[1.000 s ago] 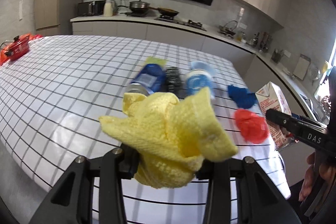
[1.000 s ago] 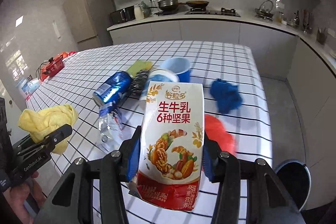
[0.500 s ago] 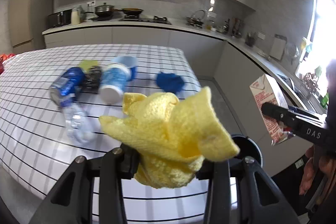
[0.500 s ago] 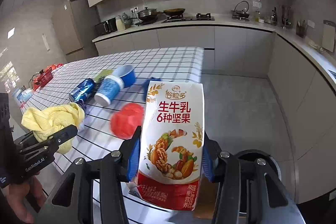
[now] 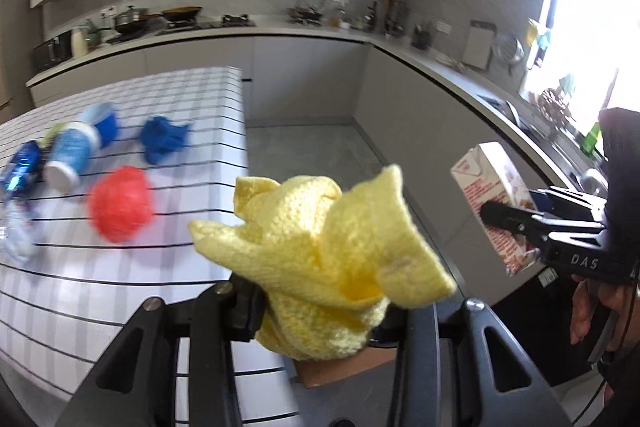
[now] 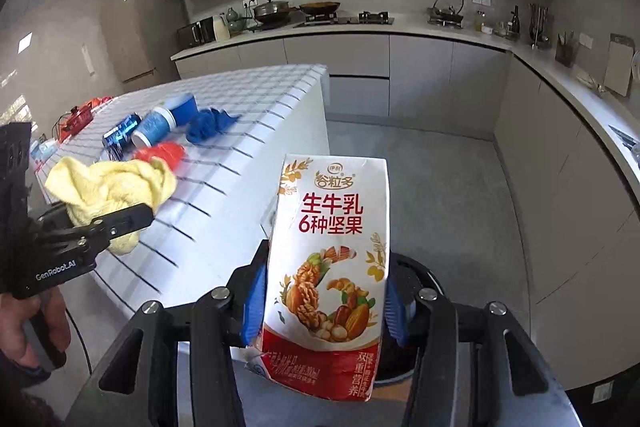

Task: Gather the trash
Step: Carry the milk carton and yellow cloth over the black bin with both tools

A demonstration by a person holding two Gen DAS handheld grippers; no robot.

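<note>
My left gripper (image 5: 320,311) is shut on a crumpled yellow cloth (image 5: 324,247), held in the air past the table's right edge; it also shows in the right wrist view (image 6: 108,187). My right gripper (image 6: 324,307) is shut on a white and red milk carton (image 6: 332,267), upright, above a dark round bin (image 6: 416,279) on the floor. The carton also shows in the left wrist view (image 5: 496,195). A red wad (image 5: 120,203), a blue wad (image 5: 162,143), a paper cup (image 5: 72,159) and a blue can (image 5: 20,171) lie on the checked table (image 5: 120,287).
A brown cardboard piece (image 5: 340,367) lies on the floor below the cloth. A crushed clear bottle (image 5: 16,235) lies at the table's left. Grey cabinets and counter (image 6: 560,131) run along the back and right. Open grey floor (image 6: 420,167) lies between.
Both grippers have swung right, away from the table and over the floor by the bin, each with its load. The table items now sit to the left.
</note>
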